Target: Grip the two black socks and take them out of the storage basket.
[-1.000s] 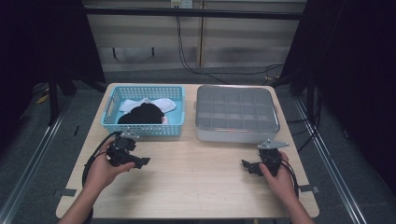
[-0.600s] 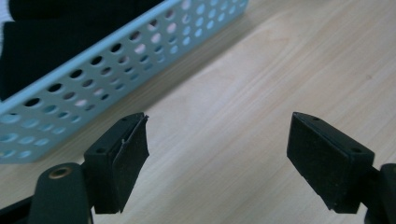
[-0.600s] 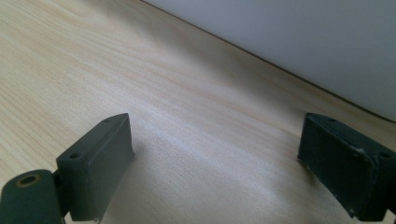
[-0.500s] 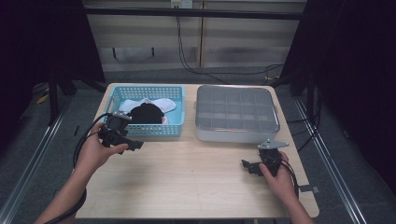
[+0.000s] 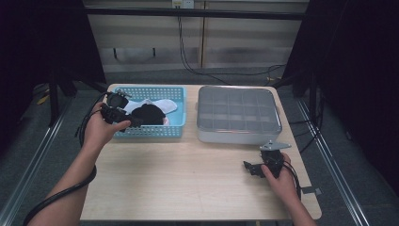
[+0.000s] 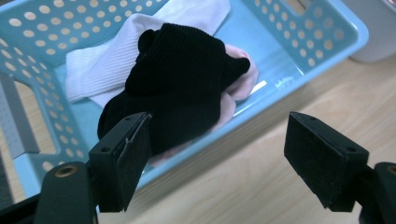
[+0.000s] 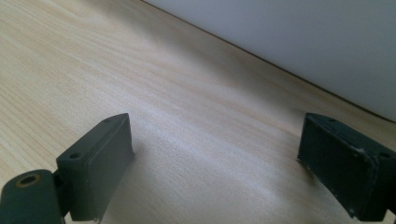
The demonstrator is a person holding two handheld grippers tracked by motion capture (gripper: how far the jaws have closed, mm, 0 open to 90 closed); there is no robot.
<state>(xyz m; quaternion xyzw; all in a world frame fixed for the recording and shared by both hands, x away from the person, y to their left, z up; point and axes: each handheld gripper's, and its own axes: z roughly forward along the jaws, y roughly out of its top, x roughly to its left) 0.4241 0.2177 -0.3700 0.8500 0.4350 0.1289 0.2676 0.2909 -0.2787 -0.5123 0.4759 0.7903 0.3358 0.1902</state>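
Observation:
A light blue perforated basket (image 5: 175,94) (image 6: 336,32) sits at the table's back left. In it lies a black sock (image 5: 147,114) (image 6: 182,88) on top of white socks (image 5: 162,104) (image 6: 98,70) and a pink one (image 6: 240,86). My left gripper (image 5: 134,121) (image 6: 217,168) hovers over the basket's near wall, open, nothing between its jaws; the black sock lies just beyond them. My right gripper (image 5: 249,167) (image 7: 215,172) rests low over the bare wood at the front right, open and holding nothing.
A grey lidded box (image 5: 239,115) (image 7: 299,42) with a grid of compartments stands at the back right, just beyond my right gripper. Light wooden tabletop (image 5: 188,179) stretches between both hands. Dark floor and cables surround the table.
My left hand rose and moved away from me and leftward, from the table in front of the basket to over its near edge. The right hand stayed put.

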